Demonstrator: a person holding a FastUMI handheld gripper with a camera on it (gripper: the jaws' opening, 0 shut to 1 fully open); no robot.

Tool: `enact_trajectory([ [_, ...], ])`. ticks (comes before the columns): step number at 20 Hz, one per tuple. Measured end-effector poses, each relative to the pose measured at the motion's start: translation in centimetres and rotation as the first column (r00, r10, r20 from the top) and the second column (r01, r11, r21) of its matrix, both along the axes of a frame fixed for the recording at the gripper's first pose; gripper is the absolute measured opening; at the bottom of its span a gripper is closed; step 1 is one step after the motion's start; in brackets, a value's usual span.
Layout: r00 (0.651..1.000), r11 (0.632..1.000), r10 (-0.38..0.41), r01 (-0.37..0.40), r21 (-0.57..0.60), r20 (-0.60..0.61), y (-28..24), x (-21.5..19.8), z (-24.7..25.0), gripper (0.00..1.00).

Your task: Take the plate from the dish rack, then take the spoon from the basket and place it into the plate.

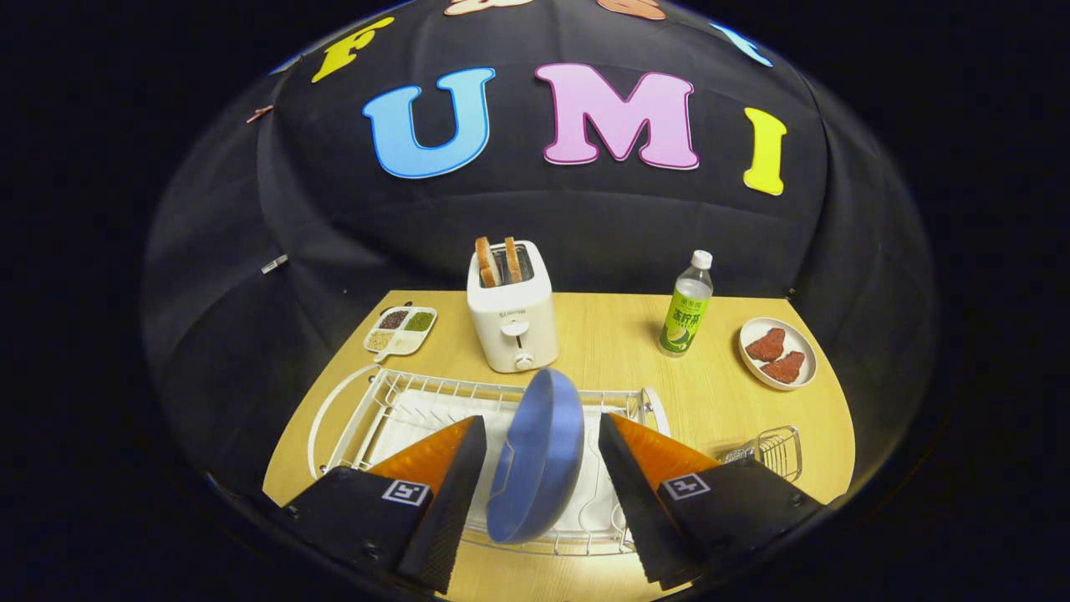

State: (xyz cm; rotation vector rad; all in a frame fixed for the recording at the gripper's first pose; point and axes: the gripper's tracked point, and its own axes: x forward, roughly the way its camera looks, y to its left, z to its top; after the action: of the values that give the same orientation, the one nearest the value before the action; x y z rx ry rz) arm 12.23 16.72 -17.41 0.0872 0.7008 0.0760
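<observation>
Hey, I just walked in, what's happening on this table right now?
A hand-held gripper is going for the blue plate, which stands on edge in the white dish rack. Its fingers are open, one on each side of the plate, and neither seems to press on it yet. The wire basket sits beside the rack; I can't make out what's in it. Beyond the rack on the wooden table are a toaster with bread, a bottle, a plate of red pieces and a divided tray.
</observation>
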Motion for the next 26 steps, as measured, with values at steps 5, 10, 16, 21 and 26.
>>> enact_trajectory([
  [5,0.99,0.999,-0.01,0.016,0.038,-0.141,0.7,0.5,-4.4,0.74],
  [10,0.954,0.985,-0.085,0.124,0.12,-0.286,1.5,0.4,-7.0,0.47],
  [16,0.967,0.984,-0.16,0.172,0.047,-0.197,-0.5,1.3,-5.3,0.36],
  [21,0.968,0.975,-0.221,0.223,0.004,-0.12,-2.4,1.5,-3.1,0.36],
  [26,0.973,0.978,-0.195,0.203,0.052,-0.122,-2.7,1.1,-2.4,0.3],
])
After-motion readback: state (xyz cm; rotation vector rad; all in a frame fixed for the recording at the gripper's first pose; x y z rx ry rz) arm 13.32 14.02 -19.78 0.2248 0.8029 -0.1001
